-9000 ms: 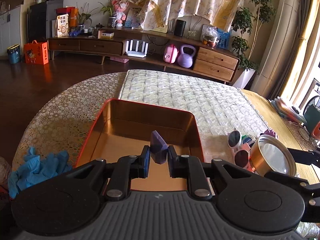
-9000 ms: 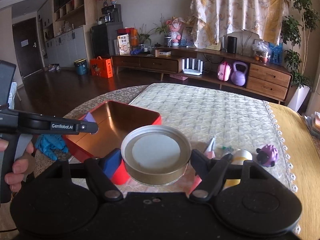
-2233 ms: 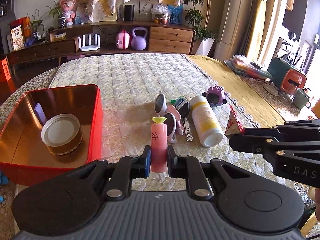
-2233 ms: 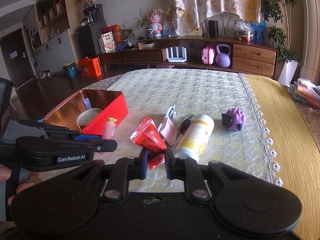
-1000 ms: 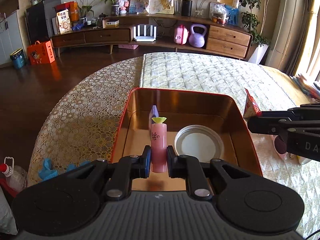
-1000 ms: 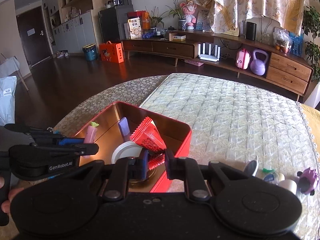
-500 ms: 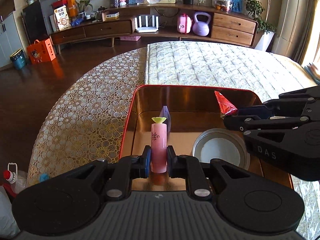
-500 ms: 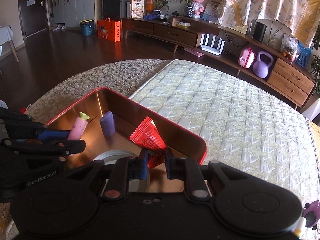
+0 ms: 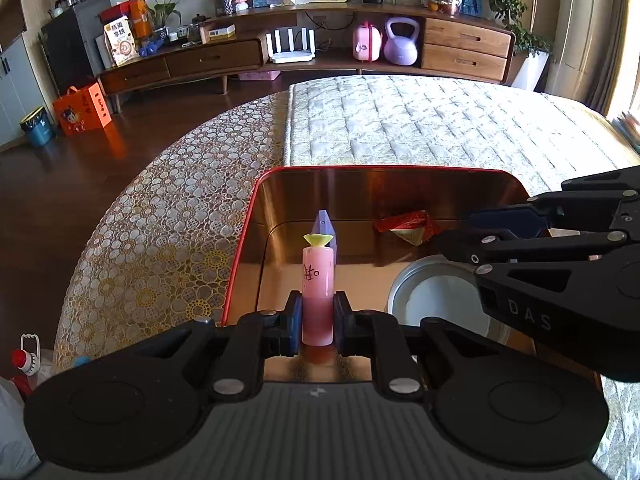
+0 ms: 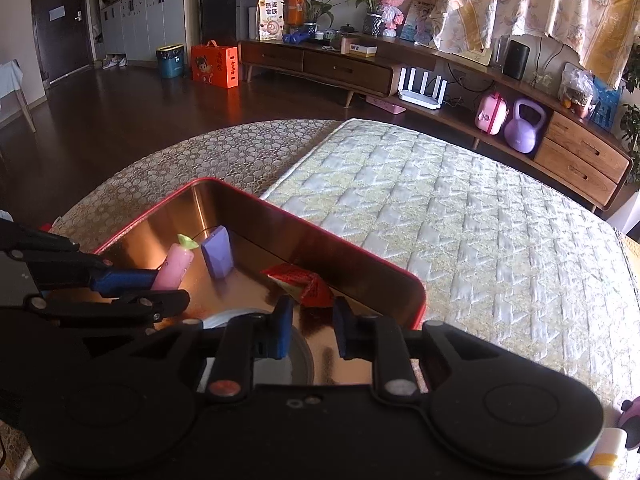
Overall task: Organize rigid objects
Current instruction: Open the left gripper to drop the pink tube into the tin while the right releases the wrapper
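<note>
My left gripper (image 9: 316, 318) is shut on a pink tube (image 9: 317, 280) with a yellow-green cap, held upright over the red tin box (image 9: 240, 264). In the right wrist view that pink tube (image 10: 173, 266) sits between the left gripper's fingers low inside the red tin box (image 10: 360, 258). My right gripper (image 10: 312, 330) is opening; the red snack packet (image 10: 304, 282) lies on the box floor just beyond its fingertips, free of the pads. The red snack packet (image 9: 408, 226) rests by the far wall. A purple block (image 9: 326, 226) and a round tin lid (image 9: 436, 300) also lie in the box.
The box stands on a round table with a lace cloth (image 9: 160, 240) and a quilted runner (image 10: 460, 208). A purple toy (image 10: 630, 416) and a white bottle (image 10: 608, 446) show at the right wrist view's lower right. Dark floor and a low wooden sideboard (image 9: 280, 52) lie beyond.
The right gripper's jaws have parted and the red snack packet has dropped from them onto the box floor. Both grippers have sunk a little into the box; the left still holds the pink tube.
</note>
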A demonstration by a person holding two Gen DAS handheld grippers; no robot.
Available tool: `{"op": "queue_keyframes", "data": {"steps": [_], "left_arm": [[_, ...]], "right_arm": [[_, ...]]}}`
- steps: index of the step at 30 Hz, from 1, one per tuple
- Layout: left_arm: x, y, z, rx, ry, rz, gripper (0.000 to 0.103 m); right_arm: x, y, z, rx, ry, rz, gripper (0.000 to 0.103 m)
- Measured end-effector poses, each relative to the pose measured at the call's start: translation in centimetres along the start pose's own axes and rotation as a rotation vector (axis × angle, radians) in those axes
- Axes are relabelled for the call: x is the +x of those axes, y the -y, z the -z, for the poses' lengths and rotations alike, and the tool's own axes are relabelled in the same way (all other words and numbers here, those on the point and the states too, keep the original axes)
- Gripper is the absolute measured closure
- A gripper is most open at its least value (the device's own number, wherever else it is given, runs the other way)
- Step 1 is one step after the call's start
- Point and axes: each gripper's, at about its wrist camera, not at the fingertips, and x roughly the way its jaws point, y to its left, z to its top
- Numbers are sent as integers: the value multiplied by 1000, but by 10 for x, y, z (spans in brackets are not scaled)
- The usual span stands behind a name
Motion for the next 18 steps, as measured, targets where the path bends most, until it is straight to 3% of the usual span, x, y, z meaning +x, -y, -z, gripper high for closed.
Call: {"op": "queue_keyframes", "data": {"steps": [8, 18], "left_arm": [[-1, 4, 2, 10, -7, -28, 87], [-19, 8, 11, -6, -1, -8, 87]], "right_arm": [[-23, 9, 8, 47, 33, -41, 73], [-56, 13, 20, 76, 66, -70, 61]]}}
